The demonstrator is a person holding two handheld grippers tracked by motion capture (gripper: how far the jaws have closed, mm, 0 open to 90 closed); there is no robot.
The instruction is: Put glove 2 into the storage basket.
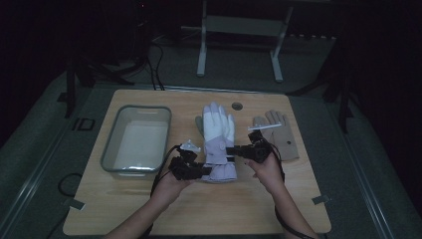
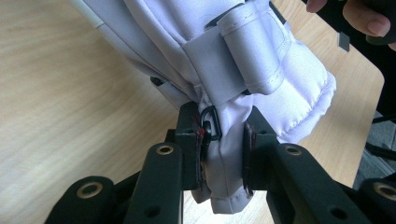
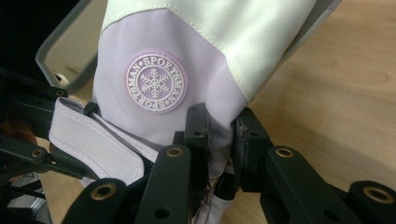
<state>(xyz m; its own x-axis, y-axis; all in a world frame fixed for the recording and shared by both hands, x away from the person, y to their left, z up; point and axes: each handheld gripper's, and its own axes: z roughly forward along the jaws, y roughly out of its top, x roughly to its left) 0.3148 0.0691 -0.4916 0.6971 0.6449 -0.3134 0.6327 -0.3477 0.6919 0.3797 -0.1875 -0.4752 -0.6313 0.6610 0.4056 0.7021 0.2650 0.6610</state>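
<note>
the left gripper had its fingers pinched hard on the cuff hem of the white and lilac ski glove, with a fold of lilac fabric and a small black loop squeezed between the pads, so the gap between them was only the thickness of the cloth. the right gripper had its fingers clamped on the glove's other side edge, just below the round snowflake badge, again with only fabric between the pads. the glove lay near the middle of the bench, fingertips pointing away from the person and cuff toward them, its wrist strap sitting between the two grips; in the gripper views the cuff end hung clear of the wood. left of the glove, close but not touching, stood a clear plastic tub, and its rim showed just behind the glove in the right gripper view. right of the glove, near it, a tan glove lay flat, with a thin white strip at its near-left corner. between the glove's cuff and the person's edge of the bench the wood was bare, and beyond the glove's fingertips a small round hole sat near the far edge.
</note>
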